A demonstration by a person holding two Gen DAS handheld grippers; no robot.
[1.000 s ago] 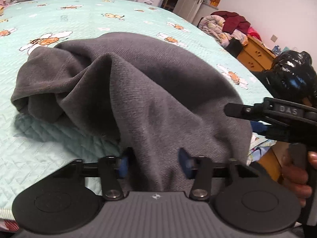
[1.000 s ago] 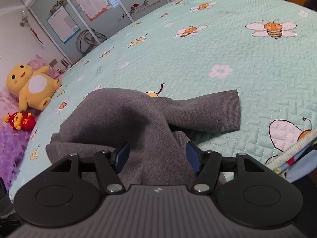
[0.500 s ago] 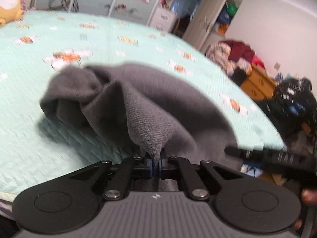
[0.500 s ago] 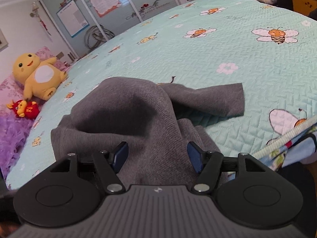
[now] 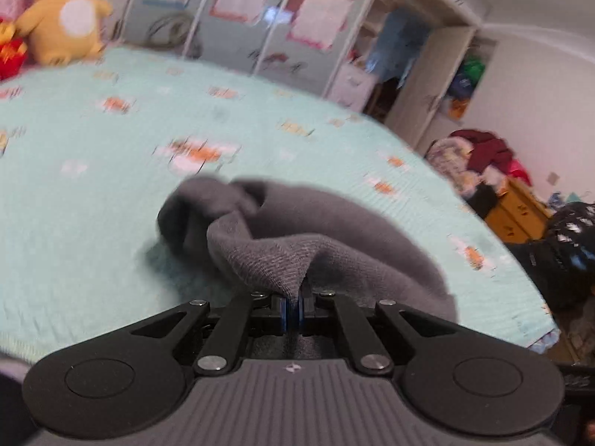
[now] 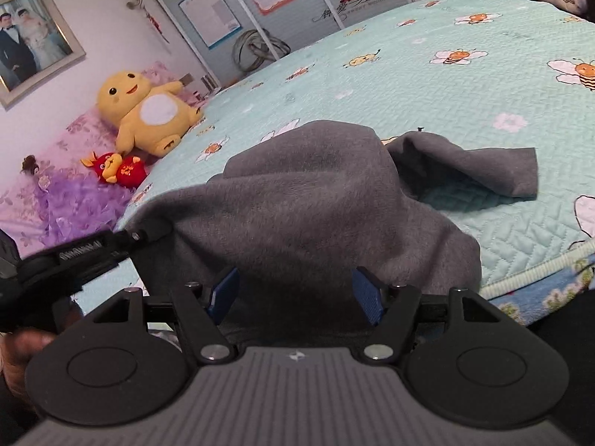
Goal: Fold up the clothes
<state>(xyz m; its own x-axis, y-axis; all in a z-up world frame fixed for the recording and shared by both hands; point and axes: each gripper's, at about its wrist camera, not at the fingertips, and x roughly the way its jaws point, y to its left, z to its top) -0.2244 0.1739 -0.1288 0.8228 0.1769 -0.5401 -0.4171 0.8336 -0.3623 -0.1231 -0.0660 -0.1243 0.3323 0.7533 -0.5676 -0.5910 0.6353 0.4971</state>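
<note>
A dark grey fleece garment (image 5: 297, 223) lies crumpled near the front edge of a mint-green bee-print bedspread (image 5: 111, 186). My left gripper (image 5: 294, 310) is shut on a pinched fold of it, and the cloth rises in a peak to the blue pads. In the right wrist view the same garment (image 6: 316, 193) drapes between and over the fingers of my right gripper (image 6: 295, 295), which stands open with its blue pads (image 6: 223, 291) wide apart. One sleeve (image 6: 483, 163) trails out to the right on the bedspread (image 6: 483, 74). The left gripper (image 6: 145, 236) shows at the left, holding the hem.
A yellow plush toy (image 6: 145, 111) and a small red plush (image 6: 119, 169) sit by the purple pillows at the bed's head. A pile of clothes (image 5: 479, 160) and a wooden dresser (image 5: 517, 208) stand to the right. Wardrobe doors line the far wall.
My left gripper went from open around the garment to shut on a fold, then lifted and tilted up, pulling the cloth. The right gripper stayed open and rose a little.
</note>
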